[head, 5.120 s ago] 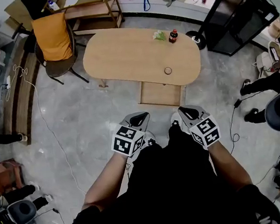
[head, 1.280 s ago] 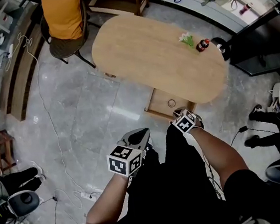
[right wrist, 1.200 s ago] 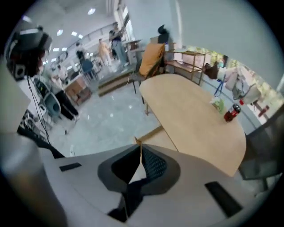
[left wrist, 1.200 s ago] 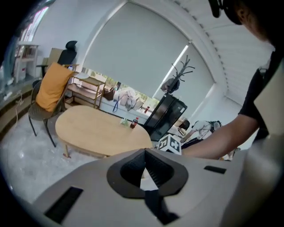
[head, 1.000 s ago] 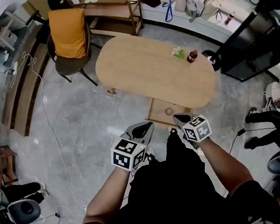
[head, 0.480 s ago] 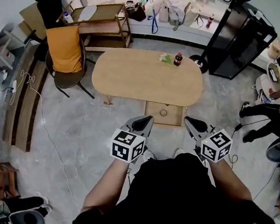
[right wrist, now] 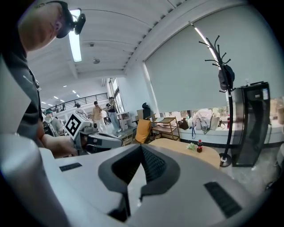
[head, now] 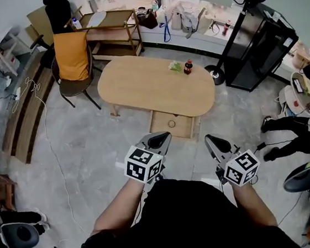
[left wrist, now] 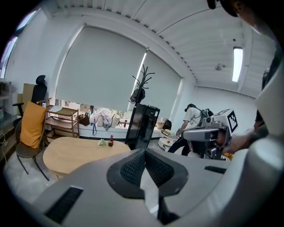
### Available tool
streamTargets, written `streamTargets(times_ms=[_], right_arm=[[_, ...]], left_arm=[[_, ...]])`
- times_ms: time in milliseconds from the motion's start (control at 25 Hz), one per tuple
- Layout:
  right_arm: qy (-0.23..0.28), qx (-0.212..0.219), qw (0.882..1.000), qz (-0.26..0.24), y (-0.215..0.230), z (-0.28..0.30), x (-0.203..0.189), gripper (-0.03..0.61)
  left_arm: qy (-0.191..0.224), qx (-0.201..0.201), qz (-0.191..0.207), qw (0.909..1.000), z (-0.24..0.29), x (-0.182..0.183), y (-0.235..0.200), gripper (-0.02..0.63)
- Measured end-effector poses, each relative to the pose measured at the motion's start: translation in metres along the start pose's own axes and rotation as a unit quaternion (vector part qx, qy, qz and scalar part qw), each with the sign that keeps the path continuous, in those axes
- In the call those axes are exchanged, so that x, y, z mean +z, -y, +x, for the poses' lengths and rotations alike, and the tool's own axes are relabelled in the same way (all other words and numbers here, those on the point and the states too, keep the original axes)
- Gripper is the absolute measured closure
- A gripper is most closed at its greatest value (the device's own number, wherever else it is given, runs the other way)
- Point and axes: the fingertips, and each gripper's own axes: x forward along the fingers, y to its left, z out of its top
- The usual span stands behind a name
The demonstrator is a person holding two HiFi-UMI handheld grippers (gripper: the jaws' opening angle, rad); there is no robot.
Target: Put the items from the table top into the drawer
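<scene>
The oval wooden table (head: 139, 86) stands ahead of me in the head view, with its drawer (head: 184, 128) pulled open toward me. A small ring (head: 171, 123) lies in the drawer. On the tabletop's far right stand a dark cola bottle (head: 188, 67) and a green packet (head: 175, 66); both also show in the left gripper view as bottle (left wrist: 111, 141) and packet (left wrist: 102, 142). My left gripper (head: 164, 137) and right gripper (head: 211, 140) hang near my body, short of the drawer, both shut and empty.
A chair with an orange cloth (head: 70, 52) stands left of the table, a wooden cart (head: 111, 25) behind it. A black cabinet (head: 263, 47) and coat stand (head: 234, 34) are at the right. People sit and stand at the right edge. Cables (head: 44, 127) cross the floor at left.
The ring lay on the tabletop 5.1 s ago; my right gripper reached to the drawer, and the ring now lies in it. Both grippers have drawn back and I stand further from the table.
</scene>
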Motion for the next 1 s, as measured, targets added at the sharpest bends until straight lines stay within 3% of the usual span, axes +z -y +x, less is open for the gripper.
streamTargets(times_ms=[200, 360, 680, 1000], right_arm=[[-0.003, 0.002, 1.0, 0.0, 0.005, -0.063, -0.027, 0.575], [-0.007, 0.006, 1.0, -0.001, -0.002, -0.105, -0.051, 0.575], [-0.015, 0.026, 1.0, -0.002, -0.015, -0.145, -0.092, 0.575], [-0.019, 0.044, 0.999, -0.016, -0.031, -0.162, -0.11, 0.575]], left_arm=[[0.023, -0.008, 0.016, 0.9996, 0.005, -0.002, 0.074, 0.609], [0.019, 0.004, 0.016, 0.9997, -0.006, -0.023, 0.116, 0.609], [-0.007, 0.06, 0.0, 0.9982, -0.031, -0.066, 0.15, 0.609], [-0.01, 0.066, 0.004, 0.9978, -0.04, -0.09, 0.179, 0.609]])
